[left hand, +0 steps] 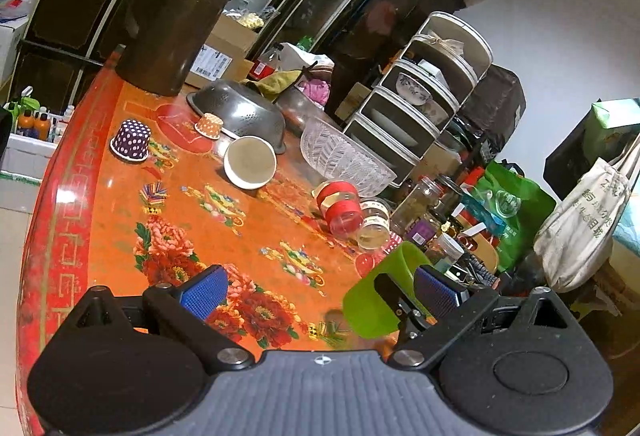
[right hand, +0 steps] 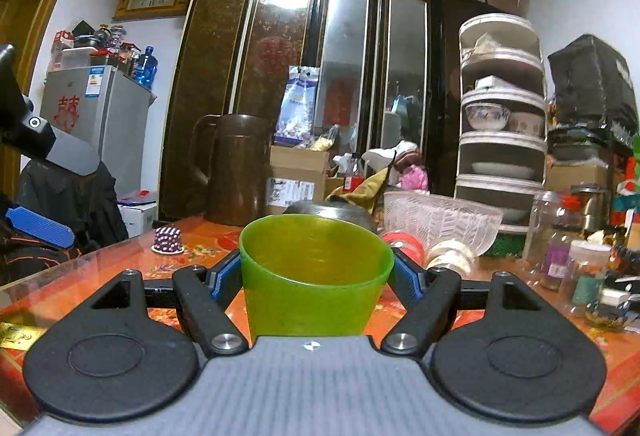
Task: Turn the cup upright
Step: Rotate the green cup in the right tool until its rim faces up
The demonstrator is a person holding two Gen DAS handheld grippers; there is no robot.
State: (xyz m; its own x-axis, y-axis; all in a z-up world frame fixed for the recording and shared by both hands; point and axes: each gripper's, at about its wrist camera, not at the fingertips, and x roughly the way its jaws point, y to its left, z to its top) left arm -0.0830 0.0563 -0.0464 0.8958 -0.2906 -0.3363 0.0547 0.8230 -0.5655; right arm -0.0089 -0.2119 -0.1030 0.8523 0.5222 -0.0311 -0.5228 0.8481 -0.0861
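A green plastic cup [right hand: 314,276] stands upright with its mouth up between the blue pads of my right gripper [right hand: 316,276], which is shut on its sides just above the orange flowered table [right hand: 400,310]. In the left wrist view the same green cup [left hand: 374,296] shows at the right, by my right finger pad [left hand: 436,292]. My left gripper [left hand: 320,290] is open and empty over the table [left hand: 256,236]; one of its blue pads shows at the left of the right wrist view [right hand: 40,226].
On the table: a white cup on its side [left hand: 250,162], a purple dotted cup upside down [left hand: 131,140], a small orange cup [left hand: 209,125], a steel colander [left hand: 240,112], a glass bowl [left hand: 344,160], a red jar [left hand: 338,204], a brown jug [left hand: 172,24], jars at the right.
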